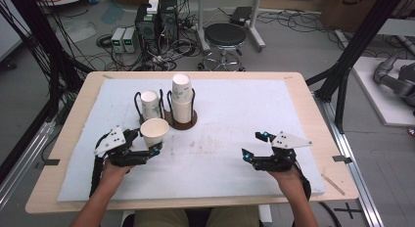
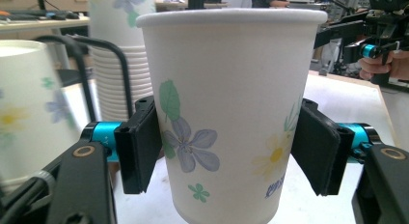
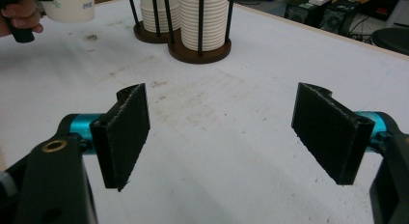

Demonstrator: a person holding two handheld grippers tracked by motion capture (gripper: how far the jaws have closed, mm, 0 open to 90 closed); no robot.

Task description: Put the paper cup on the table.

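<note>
A flower-printed white paper cup (image 1: 154, 131) (image 2: 231, 113) stands upright between the jaws of my left gripper (image 1: 147, 141) (image 2: 226, 147), and both black pads press on its sides. The same cup (image 3: 72, 7) shows far off in the right gripper view, held just above the mat. Behind it stand two wire-and-wood cup holders: one with a tall stack of cups (image 1: 181, 102) (image 3: 200, 21) and one with a shorter stack (image 1: 149, 104) (image 3: 154, 16). My right gripper (image 1: 254, 145) (image 3: 222, 137) hovers over the mat at the right, jaws wide apart with nothing between them.
A white mat (image 1: 230, 109) covers most of the wooden table (image 1: 313, 119); it is stained near the middle. Beyond the table's far edge are a black stool (image 1: 225, 38), computer boxes (image 1: 156, 21) and cables on the floor.
</note>
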